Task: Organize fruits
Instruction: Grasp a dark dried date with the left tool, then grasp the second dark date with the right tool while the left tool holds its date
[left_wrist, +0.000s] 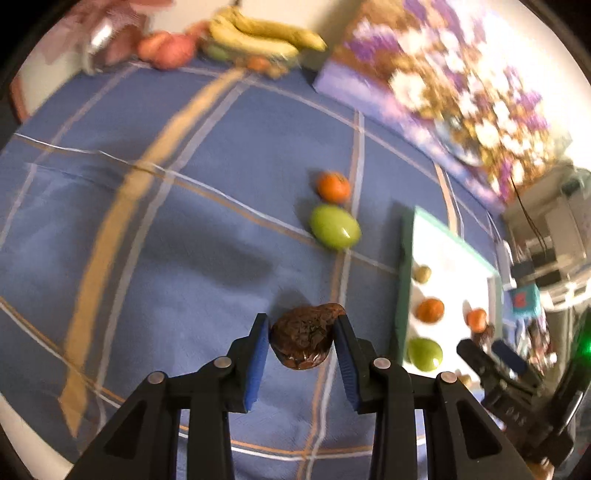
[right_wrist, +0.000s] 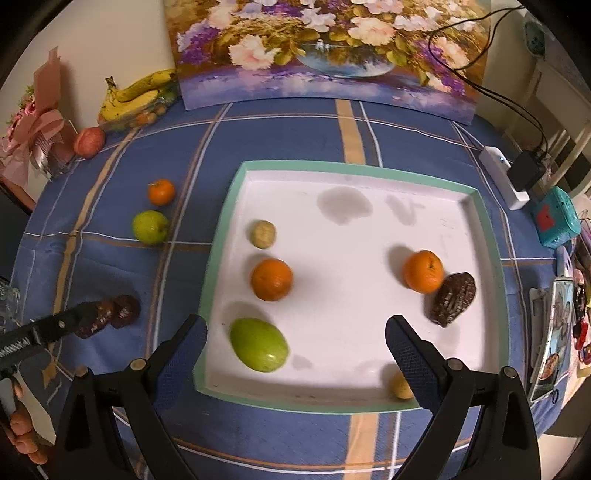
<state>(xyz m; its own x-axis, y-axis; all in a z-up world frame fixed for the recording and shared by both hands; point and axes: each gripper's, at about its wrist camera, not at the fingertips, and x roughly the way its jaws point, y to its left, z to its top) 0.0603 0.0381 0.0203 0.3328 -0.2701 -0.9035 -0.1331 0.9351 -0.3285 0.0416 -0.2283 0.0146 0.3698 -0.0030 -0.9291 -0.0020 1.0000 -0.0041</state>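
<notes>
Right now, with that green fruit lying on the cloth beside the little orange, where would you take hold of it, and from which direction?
Grip the green fruit across its narrow middle, coming down from above. It is egg-shaped and lies on its side, so the short width fits between the pads. Set the pads so neither goes between it and the small orange close beside one end. The right gripper is open and free; the left gripper already holds a brown fruit.

A wrinkled dark brown fruit (left_wrist: 303, 341) sits pinched in the left claw (left_wrist: 301, 343) above the counter; a small orange (left_wrist: 333, 187) and green fruit (left_wrist: 334, 227) lie together nearby; more fruit lies in the white tray (right_wrist: 369, 173).
</notes>
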